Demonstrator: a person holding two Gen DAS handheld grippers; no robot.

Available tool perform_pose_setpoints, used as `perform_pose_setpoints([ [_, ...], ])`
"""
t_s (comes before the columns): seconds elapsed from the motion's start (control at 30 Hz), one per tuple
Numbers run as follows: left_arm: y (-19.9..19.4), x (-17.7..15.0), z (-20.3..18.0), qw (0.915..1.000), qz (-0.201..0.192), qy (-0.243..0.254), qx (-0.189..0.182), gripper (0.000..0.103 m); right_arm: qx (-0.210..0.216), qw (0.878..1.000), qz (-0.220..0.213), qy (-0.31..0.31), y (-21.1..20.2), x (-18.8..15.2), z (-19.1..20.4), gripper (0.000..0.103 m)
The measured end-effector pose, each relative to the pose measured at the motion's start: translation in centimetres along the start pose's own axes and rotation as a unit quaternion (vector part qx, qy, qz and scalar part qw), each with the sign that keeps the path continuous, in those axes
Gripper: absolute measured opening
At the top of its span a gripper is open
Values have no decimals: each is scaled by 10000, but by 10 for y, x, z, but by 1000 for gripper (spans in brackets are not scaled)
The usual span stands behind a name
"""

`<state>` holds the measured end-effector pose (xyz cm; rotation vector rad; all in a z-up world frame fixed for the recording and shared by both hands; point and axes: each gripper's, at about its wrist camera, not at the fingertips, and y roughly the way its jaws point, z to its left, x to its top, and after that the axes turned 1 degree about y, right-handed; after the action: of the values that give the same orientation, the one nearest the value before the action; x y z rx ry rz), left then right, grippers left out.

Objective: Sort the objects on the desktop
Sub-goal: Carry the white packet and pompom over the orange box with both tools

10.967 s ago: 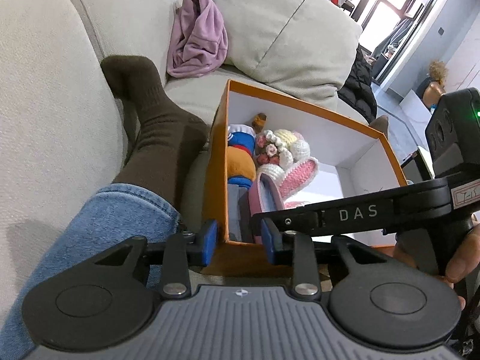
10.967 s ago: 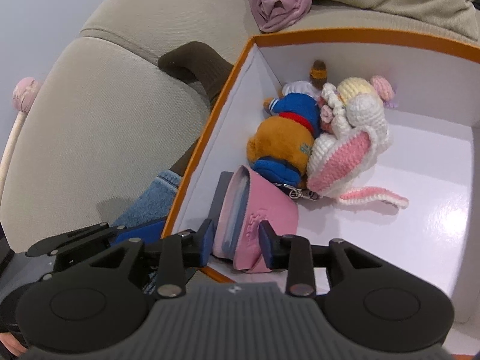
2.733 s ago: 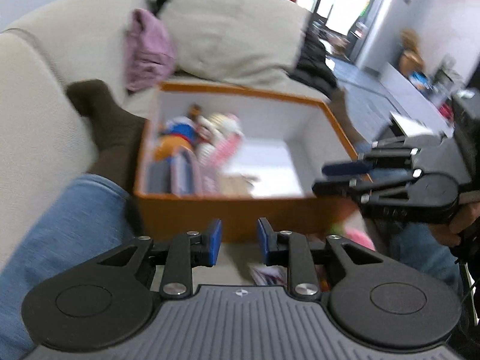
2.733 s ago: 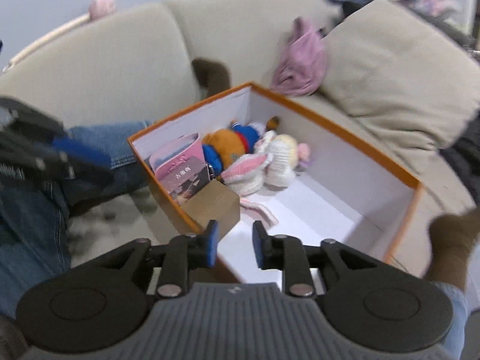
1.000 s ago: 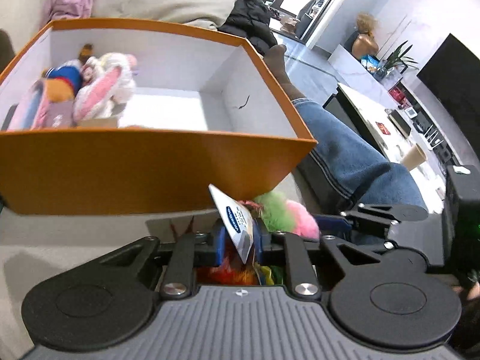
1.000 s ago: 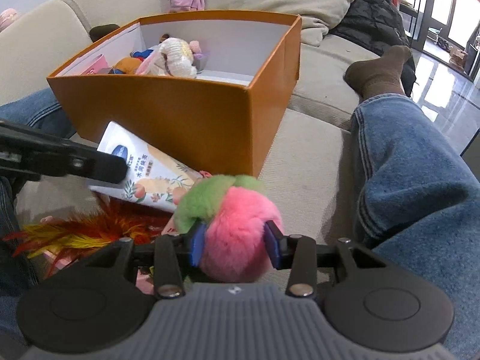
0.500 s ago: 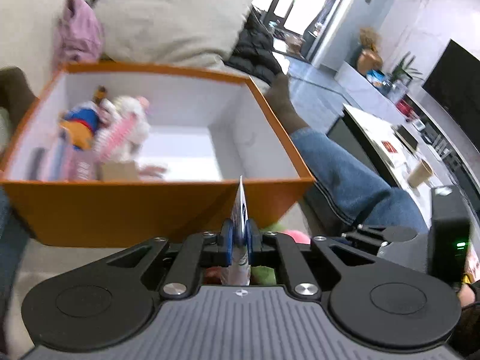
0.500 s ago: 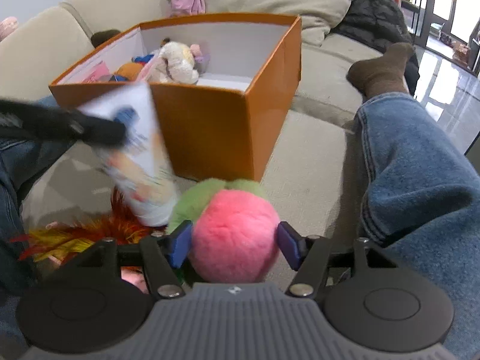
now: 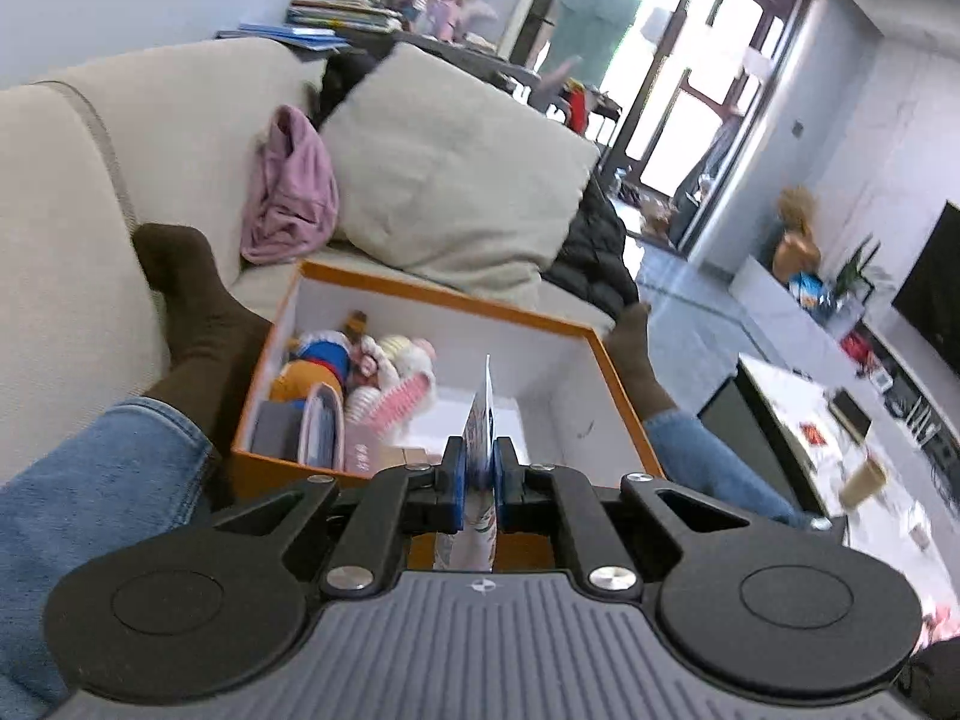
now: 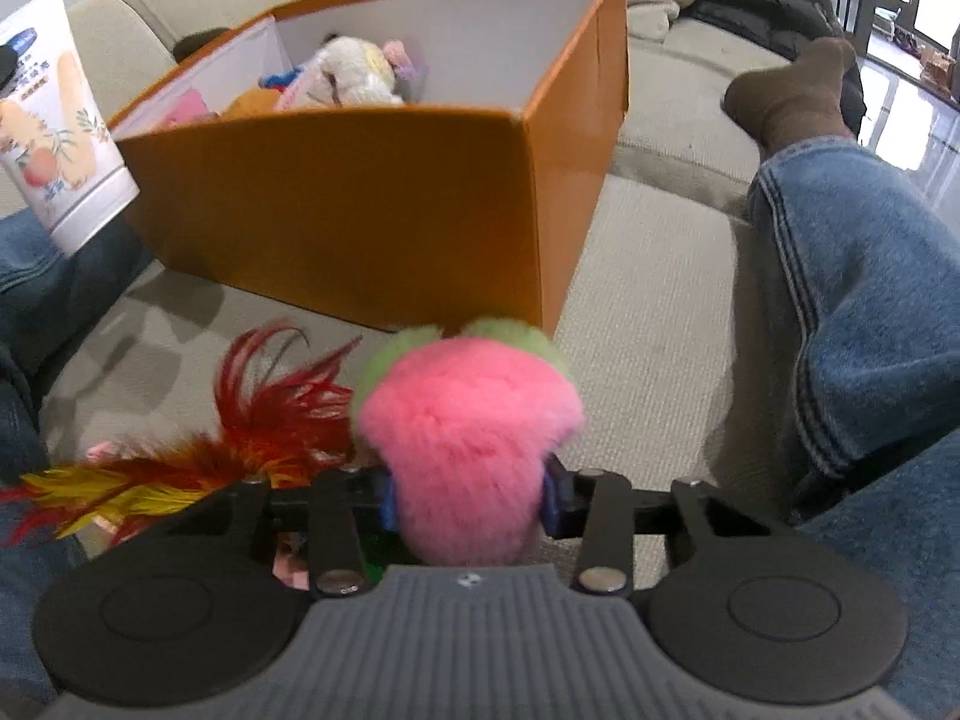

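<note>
Two grips: left gripper (image 9: 478,489) pinches the tube (image 9: 482,420) by its flat crimped end, above the box (image 9: 624,384).
Right gripper (image 10: 468,504): jaws closing on the pompom (image 10: 468,438).
Handling: tube light, slick; pompom soft, squashes easily.

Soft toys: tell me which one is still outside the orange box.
The pink-and-green fluffy ball, between the right hand-held gripper's closing fingers in front of the orange box; the crocheted bunny and the other plush lie inside it.

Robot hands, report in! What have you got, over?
Left gripper shut on cream tube. Right gripper closing around pink pompom. Orange box ahead, path clear.
</note>
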<state>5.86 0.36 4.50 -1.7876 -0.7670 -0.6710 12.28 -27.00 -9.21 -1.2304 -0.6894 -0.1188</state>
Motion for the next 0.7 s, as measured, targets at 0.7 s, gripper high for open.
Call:
perform_pose_setpoints([
  [0.7,48,56,-31,9959,-537,665,-303,9,1007,9802,-1682,-269,-107,107,16,43],
])
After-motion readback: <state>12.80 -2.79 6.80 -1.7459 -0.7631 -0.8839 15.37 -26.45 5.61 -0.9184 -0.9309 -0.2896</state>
